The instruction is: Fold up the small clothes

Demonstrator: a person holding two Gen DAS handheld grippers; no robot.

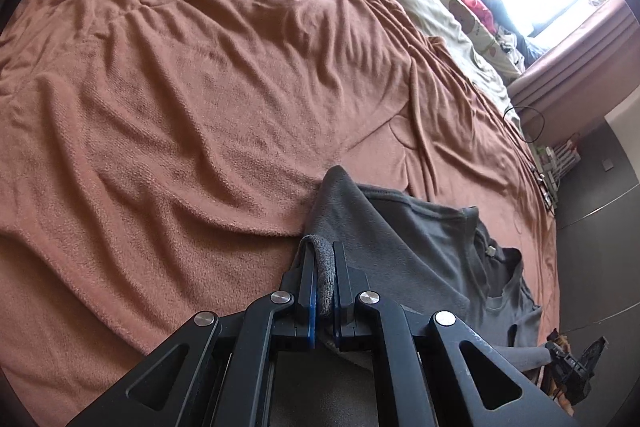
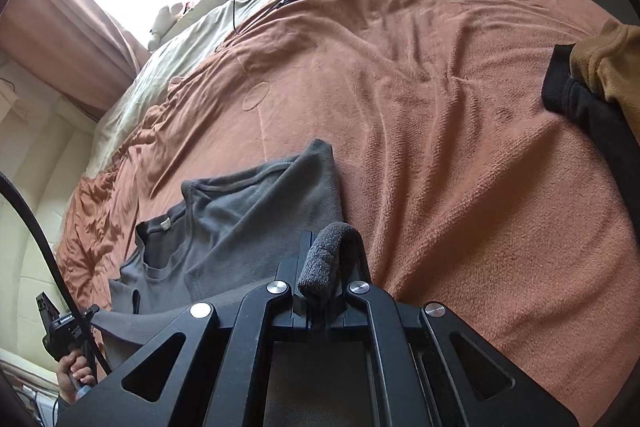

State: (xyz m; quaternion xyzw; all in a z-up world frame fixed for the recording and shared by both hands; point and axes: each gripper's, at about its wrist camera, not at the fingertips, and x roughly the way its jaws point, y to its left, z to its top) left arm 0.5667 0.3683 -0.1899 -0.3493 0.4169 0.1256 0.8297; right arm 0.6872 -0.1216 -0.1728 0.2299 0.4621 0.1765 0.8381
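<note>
A rolled hem of the grey garment (image 1: 400, 239) is pinched in the left tool (image 1: 322, 279), whose jaws are drawn nearly together with only the thickness of the cloth between them. The right tool (image 2: 326, 267) is closed in the same way on another bunched edge of the same garment (image 2: 248, 223). In each wrist view the opposite tool is glimpsed low at the frame's edge (the right one (image 1: 576, 367) small and dark in the left view, the left one (image 2: 60, 331) held by a hand (image 2: 76, 367) in the right view), so the two grips are well apart, at opposite ends of one edge.

From the tools the cloth is stretched outward and laid down onto the brown blanket (image 1: 180, 87) of the bed. The neckline and label (image 2: 165, 224) are seen near the middle, and one flap is already turned over the body of the garment, its corner pointing up the bed.

The fold is judged to be partly done: one layer is doubled over, but the gripped edge is not yet laid flat, and the creases are unsmoothed. A further fold and a release are probably left. More clothes (image 2: 600, 83), ochre and black, lie at the blanket's far right side, apparently unfolded, so the task as a whole is judged far from finished.
</note>
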